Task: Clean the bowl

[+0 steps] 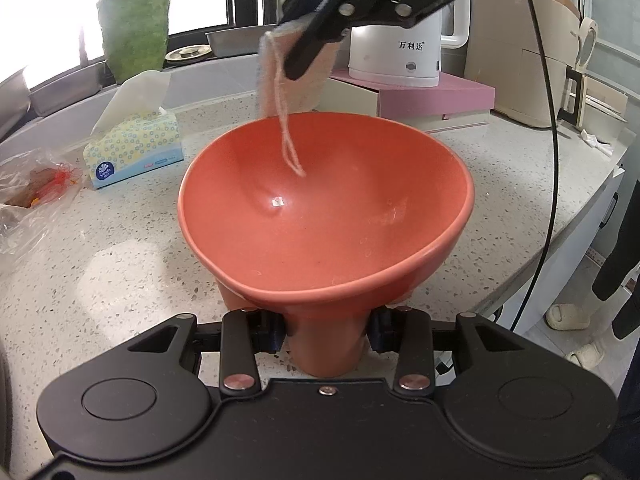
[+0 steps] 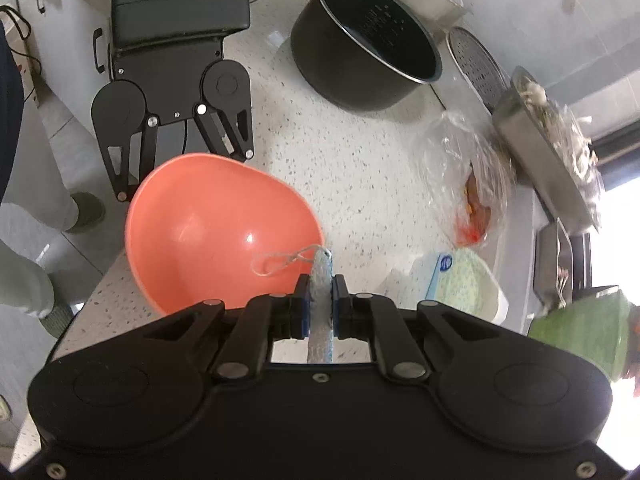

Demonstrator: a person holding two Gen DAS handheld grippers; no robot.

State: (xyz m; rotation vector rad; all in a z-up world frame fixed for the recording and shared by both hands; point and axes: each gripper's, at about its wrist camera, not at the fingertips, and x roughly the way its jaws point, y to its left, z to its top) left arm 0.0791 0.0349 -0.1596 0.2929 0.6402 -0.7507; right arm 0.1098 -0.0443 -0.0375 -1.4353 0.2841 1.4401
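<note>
Coral-orange bowl (image 1: 326, 208) fills the left wrist view, tilted w/ its opening toward the cam. The left gripper (image 1: 326, 330) is clamped on the bowl's foot, a pad pressing each side, holding it just above the speckled stone counter (image 1: 120, 280). A small white fleck sits on the bowl's inner wall. Above the far rim the right gripper (image 1: 308, 48) hangs, pinching a pale scrub cloth (image 1: 268, 80); the cloth's string loop (image 1: 290, 140) dangles over the bowl's inside, not clearly touching. Behind: tissue box (image 1: 134, 148) at left, green vase (image 1: 134, 24), white kettle (image 1: 404, 40) on a pink box (image 1: 432, 98). Plastic bag (image 1: 32, 196) at far left.

Right wrist view: right gripper (image 2: 320, 308) is closed tight on the cloth (image 2: 321, 276), which stands edge-on btwn the pads, bluish mesh side showing. String loop (image 2: 280, 262) lies out over the bowl's near side. Bowl (image 2: 212, 228) sits lower left, near the counter edge (image 2: 120, 292), w/ the left gripper (image 2: 168, 112) behind it, fingertips hidden by the bowl. Black rice-cooker pot (image 2: 364, 48) farther back, plastic bag (image 2: 468, 184) to the right, steel tray (image 2: 548, 160) beyond it.
</note>
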